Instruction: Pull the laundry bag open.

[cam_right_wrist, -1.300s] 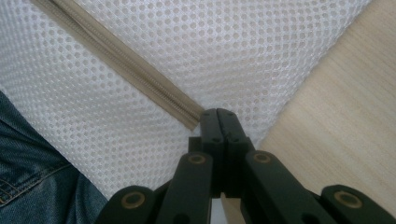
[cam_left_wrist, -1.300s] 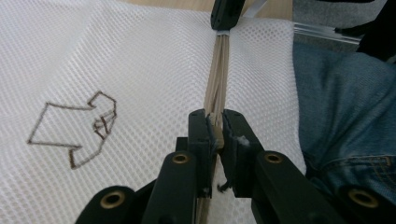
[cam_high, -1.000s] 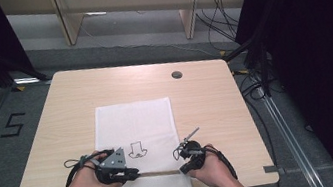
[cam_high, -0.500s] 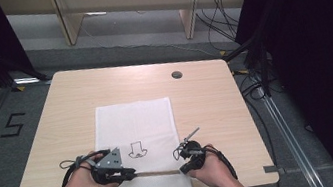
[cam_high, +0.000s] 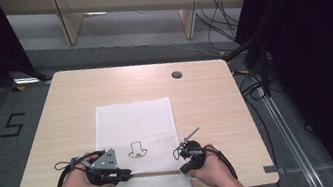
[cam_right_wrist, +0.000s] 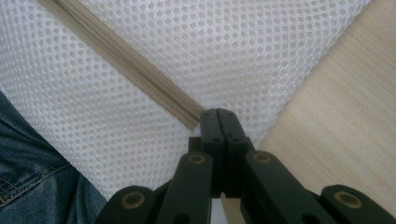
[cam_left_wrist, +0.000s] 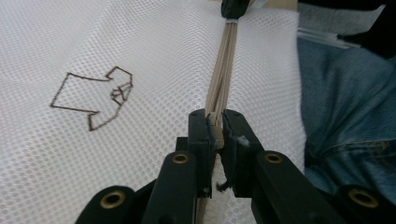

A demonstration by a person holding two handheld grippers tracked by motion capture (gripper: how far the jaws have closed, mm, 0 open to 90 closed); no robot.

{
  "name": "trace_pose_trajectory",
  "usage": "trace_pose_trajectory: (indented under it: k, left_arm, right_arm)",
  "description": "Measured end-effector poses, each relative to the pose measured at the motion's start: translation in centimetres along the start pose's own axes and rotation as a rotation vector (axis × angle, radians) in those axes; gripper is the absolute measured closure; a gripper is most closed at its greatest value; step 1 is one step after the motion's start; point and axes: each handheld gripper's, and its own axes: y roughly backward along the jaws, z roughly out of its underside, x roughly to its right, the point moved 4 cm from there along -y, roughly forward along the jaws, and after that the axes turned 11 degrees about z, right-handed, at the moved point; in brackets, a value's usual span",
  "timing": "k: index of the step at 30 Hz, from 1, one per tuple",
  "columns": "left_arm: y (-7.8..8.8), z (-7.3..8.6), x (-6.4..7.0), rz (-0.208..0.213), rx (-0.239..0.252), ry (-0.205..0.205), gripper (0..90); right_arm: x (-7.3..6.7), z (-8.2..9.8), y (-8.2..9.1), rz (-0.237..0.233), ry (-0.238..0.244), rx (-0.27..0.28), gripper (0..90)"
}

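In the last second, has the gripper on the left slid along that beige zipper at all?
No. In the high view the left gripper sits at the same spot by the arrow print on the white mesh bag, clamped on the zipper.

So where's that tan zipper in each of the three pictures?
High view: zipper runs across the mesh bag's near end, between both tools.
Left gripper view: centre, running up from the jaws.
Right gripper view: diagonal from upper left.
Shared landmark: white mesh bag.
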Motion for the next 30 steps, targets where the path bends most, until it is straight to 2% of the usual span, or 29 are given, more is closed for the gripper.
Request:
trace_pose_trajectory:
  k: [4, 11, 14, 18, 23, 25, 26, 30]
  left_arm:
    - [0.0, 0.0, 0.0, 0.001, 0.010, 0.005, 81.9]
    - [0.0, 0.0, 0.0, 0.011, 0.014, 0.005, 81.9]
    - [0.2, 0.1, 0.0, 0.010, 0.003, 0.003, 81.9]
    - [0.5, 0.3, -0.1, 0.010, 0.021, 0.015, 81.9]
    - [0.7, 0.6, 0.0, -0.003, 0.012, 0.008, 81.9]
    - [0.8, 0.7, 0.0, 0.011, 0.033, 0.027, 81.9]
    - [0.9, 0.7, 0.0, -0.003, 0.022, 0.016, 81.9]
    - [1.0, 0.9, 0.0, 0.003, 0.028, 0.025, 81.9]
  right_arm:
    - [-0.2, 0.1, 0.1, -0.003, -0.014, -0.007, 90.0]
    - [-0.1, 0.1, 0.1, -0.003, -0.006, -0.001, 90.0]
    - [-0.2, 0.1, 0.1, -0.006, -0.015, -0.008, 90.0]
    - [-0.1, 0.1, 0.1, -0.006, -0.013, -0.005, 90.0]
    - [-0.2, 0.1, 0.1, -0.005, -0.014, -0.007, 90.0]
    - [-0.1, 0.1, 0.1, -0.006, -0.015, -0.006, 90.0]
    - [-0.1, 0.1, 0.1, -0.007, -0.016, -0.007, 90.0]
    - [-0.2, 0.1, 0.1, -0.007, -0.018, -0.003, 90.0]
